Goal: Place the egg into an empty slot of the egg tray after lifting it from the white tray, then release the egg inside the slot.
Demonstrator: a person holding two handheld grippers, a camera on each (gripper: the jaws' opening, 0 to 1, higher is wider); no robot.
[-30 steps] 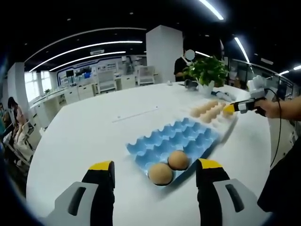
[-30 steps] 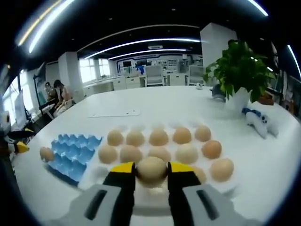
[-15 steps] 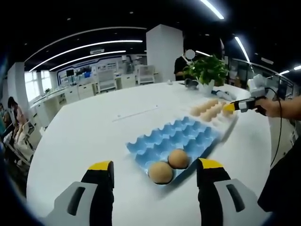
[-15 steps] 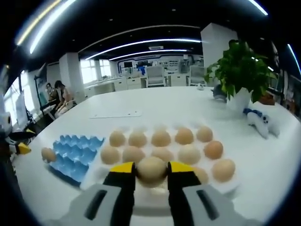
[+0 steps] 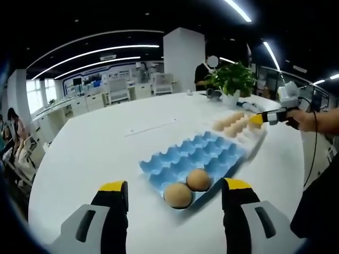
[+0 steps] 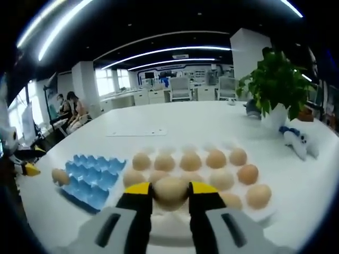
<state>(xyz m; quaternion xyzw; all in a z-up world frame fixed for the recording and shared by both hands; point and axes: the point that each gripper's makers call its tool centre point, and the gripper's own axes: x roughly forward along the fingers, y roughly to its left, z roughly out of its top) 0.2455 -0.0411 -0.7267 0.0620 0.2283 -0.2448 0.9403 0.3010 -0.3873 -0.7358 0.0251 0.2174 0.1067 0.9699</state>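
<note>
In the right gripper view, the right gripper (image 6: 170, 191) is clamped on a tan egg (image 6: 170, 191), the yellow-tipped jaws pressing it from both sides. The egg is held above the near edge of the white tray (image 6: 175, 233), which carries rows of other eggs (image 6: 216, 159) beyond the jaws. To the left of the white tray lies the blue egg tray (image 6: 92, 177), touching or just beside it, with 1 egg (image 6: 60, 177) visible at its far left end. The left gripper (image 6: 26, 168) shows at the left edge of this view, near that end of the blue tray. A potted plant (image 6: 275, 87) in a white pot stands on the white table (image 6: 185, 119) to the right, with a white and blue object (image 6: 299, 143) just beside it. People sit in the background at the left.

In the left gripper view, the left gripper (image 5: 175, 189) hovers with its jaws wide apart and nothing between them, near the blue egg tray (image 5: 201, 156). 2 brown eggs (image 5: 178, 194) sit side by side in the tray's nearest slots; the other slots are bare. Beyond it lies the white tray (image 5: 257, 143) of eggs, and above its far end the right gripper (image 5: 259, 119) is held by a hand (image 5: 303, 120) coming in from the right.
</note>
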